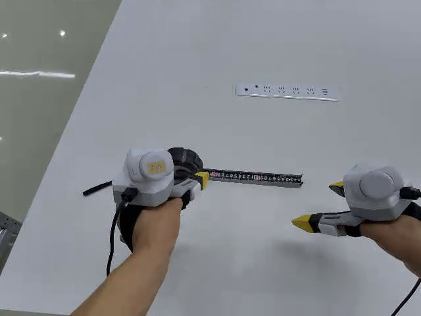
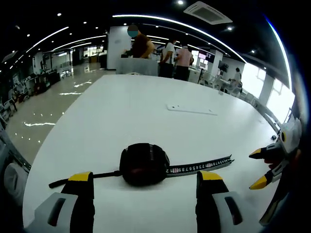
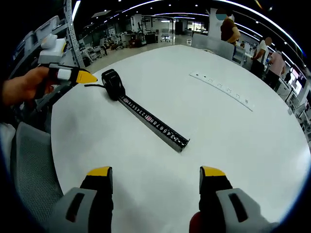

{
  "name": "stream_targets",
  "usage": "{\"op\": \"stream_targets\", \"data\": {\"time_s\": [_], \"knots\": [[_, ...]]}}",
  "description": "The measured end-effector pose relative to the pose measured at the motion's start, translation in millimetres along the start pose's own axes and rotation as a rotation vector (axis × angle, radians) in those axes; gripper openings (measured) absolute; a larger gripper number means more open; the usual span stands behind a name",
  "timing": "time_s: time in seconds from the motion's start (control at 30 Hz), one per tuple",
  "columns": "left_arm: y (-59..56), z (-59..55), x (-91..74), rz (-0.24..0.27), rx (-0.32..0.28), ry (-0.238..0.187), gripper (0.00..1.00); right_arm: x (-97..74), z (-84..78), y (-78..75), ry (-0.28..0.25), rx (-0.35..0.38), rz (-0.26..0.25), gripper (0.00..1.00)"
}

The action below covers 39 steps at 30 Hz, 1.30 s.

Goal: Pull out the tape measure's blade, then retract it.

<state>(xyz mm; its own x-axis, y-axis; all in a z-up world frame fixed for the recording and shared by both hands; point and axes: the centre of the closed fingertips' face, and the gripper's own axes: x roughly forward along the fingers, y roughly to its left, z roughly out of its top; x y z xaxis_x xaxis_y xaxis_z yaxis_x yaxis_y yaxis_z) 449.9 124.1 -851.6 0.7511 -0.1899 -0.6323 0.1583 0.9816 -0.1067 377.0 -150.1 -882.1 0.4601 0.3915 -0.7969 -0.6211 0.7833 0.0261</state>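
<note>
A black tape measure [image 1: 186, 162] [image 2: 144, 164] [image 3: 112, 80] lies on the white table with its dark blade [image 1: 256, 178] [image 2: 199, 166] [image 3: 153, 120] drawn out to the right, flat on the surface. My left gripper [image 1: 197, 179] [image 2: 145, 177] is open just behind the case, its yellow-tipped jaws standing to either side of it without touching. My right gripper [image 1: 320, 205] [image 3: 155, 172] is open too, a short way off from the blade's free end [image 1: 299, 179] [image 3: 180, 143], with nothing between its jaws.
A white power strip [image 1: 287, 91] [image 2: 191, 109] [image 3: 221, 86] lies farther back on the table. The tape measure's black strap [image 1: 97, 189] [image 2: 80, 178] trails off to the left. The table edge [image 1: 46, 164] runs along the left. Several people stand beyond the far end.
</note>
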Motion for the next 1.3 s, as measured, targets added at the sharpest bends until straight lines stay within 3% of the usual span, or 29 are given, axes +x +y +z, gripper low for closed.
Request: {"op": "stream_targets", "data": {"time_s": [0.33, 0.7, 1.3], "knots": [[2.0, 2.0, 14.8, 0.007, -0.017, 0.01, 0.83, 12.9, 7.4, -16.6, 0.018, -0.033, 0.016, 0.73], [4.4, 1.7, 27.4, 0.016, -0.035, 0.018, 0.82, 23.9, 11.2, -23.2, 0.049, -0.115, 0.039, 0.71], [-0.8, -1.3, 41.6, 0.016, -0.054, 0.031, 0.8, 40.3, 12.7, -31.8, 0.1, -0.238, 0.099, 0.69]]}}
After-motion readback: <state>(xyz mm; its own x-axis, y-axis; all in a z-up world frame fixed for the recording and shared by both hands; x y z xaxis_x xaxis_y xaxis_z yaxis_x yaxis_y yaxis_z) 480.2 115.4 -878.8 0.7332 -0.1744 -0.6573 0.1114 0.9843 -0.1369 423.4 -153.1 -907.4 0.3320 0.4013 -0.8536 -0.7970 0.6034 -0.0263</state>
